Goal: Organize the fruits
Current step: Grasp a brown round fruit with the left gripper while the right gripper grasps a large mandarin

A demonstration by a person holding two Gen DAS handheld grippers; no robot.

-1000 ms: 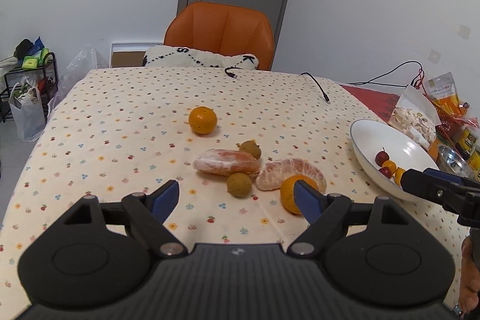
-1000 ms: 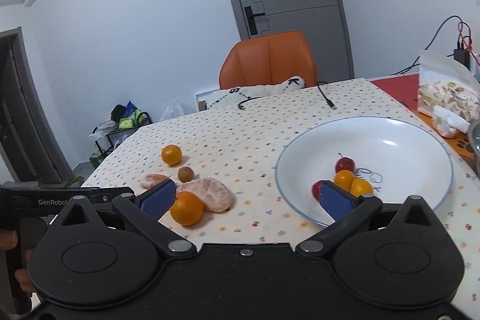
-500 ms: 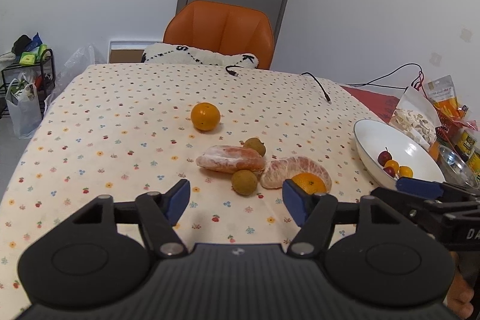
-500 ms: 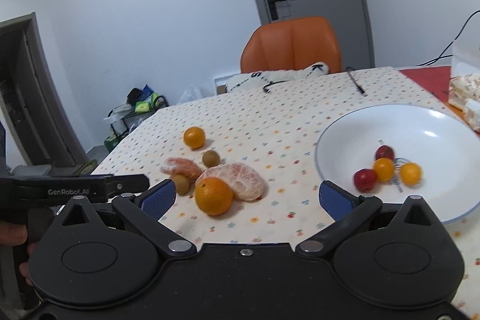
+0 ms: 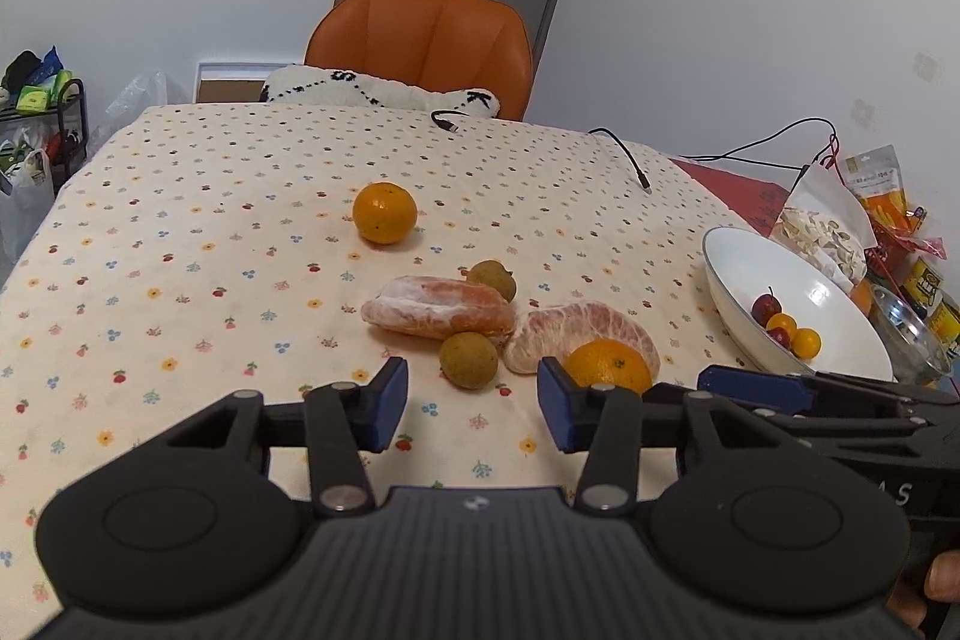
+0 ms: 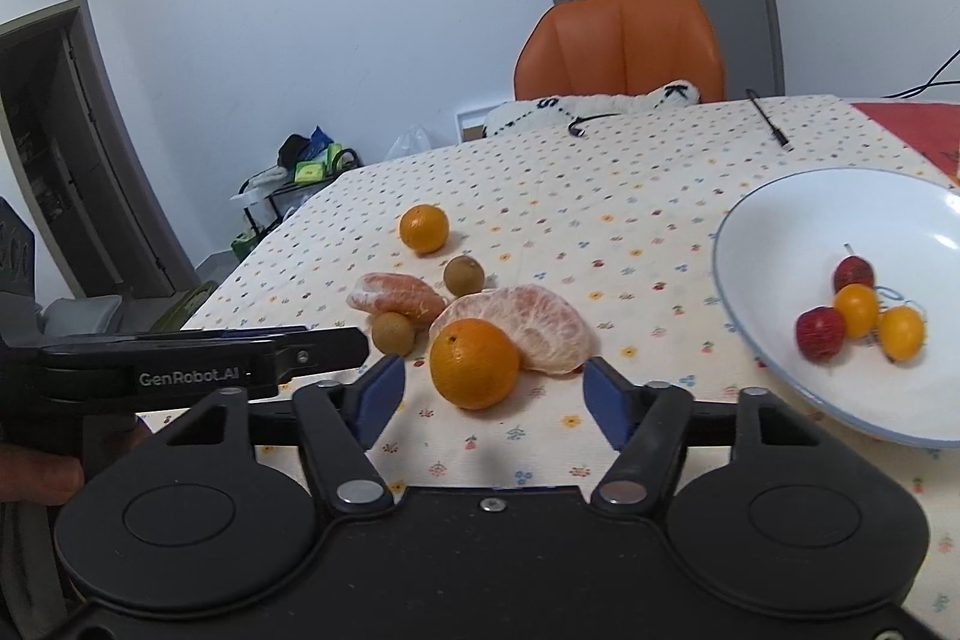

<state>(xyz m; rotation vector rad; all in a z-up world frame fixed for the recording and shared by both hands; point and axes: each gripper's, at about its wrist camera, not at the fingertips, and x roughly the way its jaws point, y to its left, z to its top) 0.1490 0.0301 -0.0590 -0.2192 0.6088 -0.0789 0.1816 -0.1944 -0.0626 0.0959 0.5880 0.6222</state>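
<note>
On the flowered tablecloth lie a near orange (image 6: 474, 363), a far orange (image 6: 424, 228), two peeled citrus pieces (image 6: 522, 319) (image 6: 396, 293) and two small brown fruits (image 6: 463, 275) (image 6: 393, 333). The white bowl (image 6: 774, 202) at right holds several small red and yellow fruits (image 6: 858, 310). My right gripper (image 6: 489, 400) is open, its fingers just short of the near orange on either side. My left gripper (image 5: 471, 403) is open, just before a brown fruit (image 5: 468, 360). The near orange (image 5: 609, 367) and bowl (image 5: 729, 250) show there too.
An orange chair (image 5: 420, 40) with a white cushion stands at the table's far edge. Cables (image 5: 624, 157) lie on the far right of the cloth. Snack bags (image 5: 840, 226) and a metal bowl (image 5: 906, 334) crowd the right edge behind the white bowl.
Both grippers have narrowed their openings and moved in toward the fruit cluster. The right gripper swung left from the bowl to face the near orange.
</note>
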